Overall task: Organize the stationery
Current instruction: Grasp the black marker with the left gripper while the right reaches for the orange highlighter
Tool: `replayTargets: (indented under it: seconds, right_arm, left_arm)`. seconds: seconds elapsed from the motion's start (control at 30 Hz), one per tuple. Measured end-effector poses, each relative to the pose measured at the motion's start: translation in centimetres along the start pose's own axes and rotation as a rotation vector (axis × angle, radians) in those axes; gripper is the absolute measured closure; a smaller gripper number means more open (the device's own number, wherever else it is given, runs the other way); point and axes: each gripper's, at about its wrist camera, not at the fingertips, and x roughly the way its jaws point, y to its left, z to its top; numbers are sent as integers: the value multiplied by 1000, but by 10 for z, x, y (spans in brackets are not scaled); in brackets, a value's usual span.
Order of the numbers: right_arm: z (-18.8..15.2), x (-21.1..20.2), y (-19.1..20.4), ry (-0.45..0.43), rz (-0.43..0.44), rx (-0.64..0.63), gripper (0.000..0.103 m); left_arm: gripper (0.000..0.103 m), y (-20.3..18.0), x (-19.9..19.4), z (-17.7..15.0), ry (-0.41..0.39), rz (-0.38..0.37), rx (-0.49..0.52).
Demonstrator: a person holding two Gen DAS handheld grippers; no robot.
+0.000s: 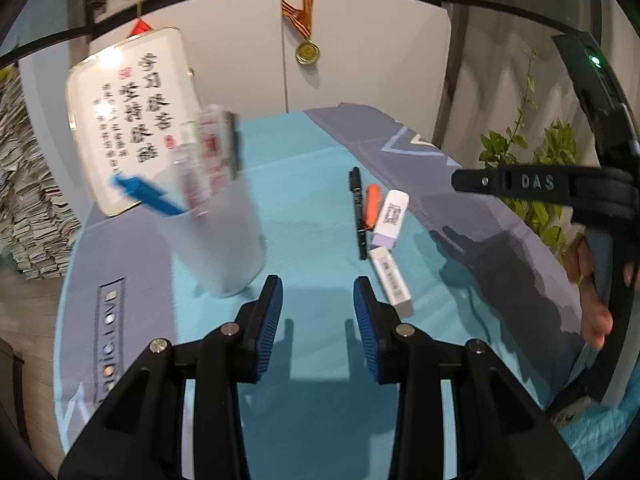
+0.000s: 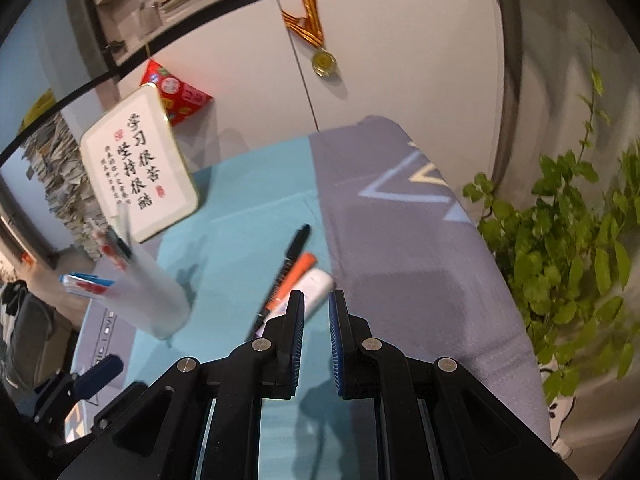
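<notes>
Left wrist view first: the left gripper (image 1: 318, 292) sits at the bottom middle with its blue pads apart and nothing between them, just bare teal tablecloth (image 1: 304, 200). Left of centre there's a frosted pen cup (image 1: 218, 240), pretty blurry, with a blue pen (image 1: 150, 196) sticking out to the left and some clear, red-printed stuff poking out of the top. Right of centre, a little cluster lies on the cloth: a black marker (image 1: 358, 212), an orange marker (image 1: 372, 206) just beside it, a white and purple eraser (image 1: 390, 218), and a second white eraser (image 1: 392, 278) below that one, near the right pad. The right gripper (image 1: 456, 180) comes in from the right edge, with a hand (image 1: 592, 292) on its grip. Can't tell from here how its jaws stand. A framed calligraphy board (image 1: 128, 120) leans at the upper left, and a medal (image 1: 307, 52) hangs on the cabinet behind.

Right wrist view: the right gripper (image 2: 316, 300) is at the bottom middle, jaws nearly together, holding nothing. The black marker (image 2: 282, 276), orange marker (image 2: 290, 280) and white and purple eraser (image 2: 316, 288) lie just past its left pad. The pen cup (image 2: 156, 296) stands at the left, and the left gripper (image 2: 100, 368) peeks in at the lower left. A plant (image 2: 568, 232) fills the right side.
</notes>
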Motion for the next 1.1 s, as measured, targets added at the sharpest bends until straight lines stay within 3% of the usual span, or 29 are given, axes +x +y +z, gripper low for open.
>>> replayTargets:
  seconds: [0.27,0.53,0.67,0.7,0.73,0.9,1.1]
  right_arm:
    - [-6,9,-24,32,24,49,92]
    - [-11,12,-31,50,53,68,92]
    - [-13,13,-31,57,59,70,92]
    - [-14,14,-31,58,61,69,92]
    - [-14,14,-31,60,60,70,92]
    - [-13,13,-34,55,65,85,91]
    - [-9,8,-34,35,62,86,91]
  left_arm:
    - [68,-16,38,20,45,16,29]
    - [84,-22,72,20,137,4,58]
    - [84,-27,84,22,156,-17,51]
    - [89,-29,87,23,162,-26,50]
    - [100,-32,89,25,168,-47,45]
    - [99,-43,87,23,185,-122,34]
    - [99,-26,62,0,197,-94,11]
